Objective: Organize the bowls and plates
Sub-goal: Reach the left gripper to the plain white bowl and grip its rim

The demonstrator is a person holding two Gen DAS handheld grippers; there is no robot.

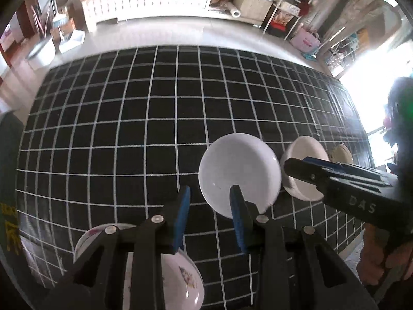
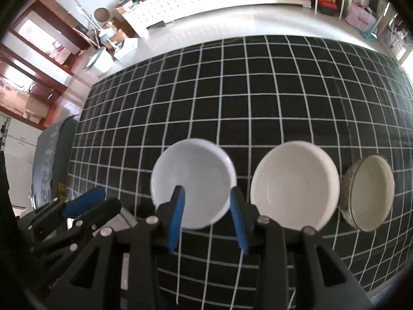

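Bowls sit in a row on the checked cloth: white bowl, cream bowl, patterned bowl. Your right gripper hangs over the white bowl, fingers apart and empty, ready to straddle its near rim. Left gripper likewise parted, empty.

- Daylight is blowing out the window at my left camera's right edge.
- Glare is washing the floor.
- Fisheye is bending the grid tablecloth.
- Dark vignetting is ringing both views.
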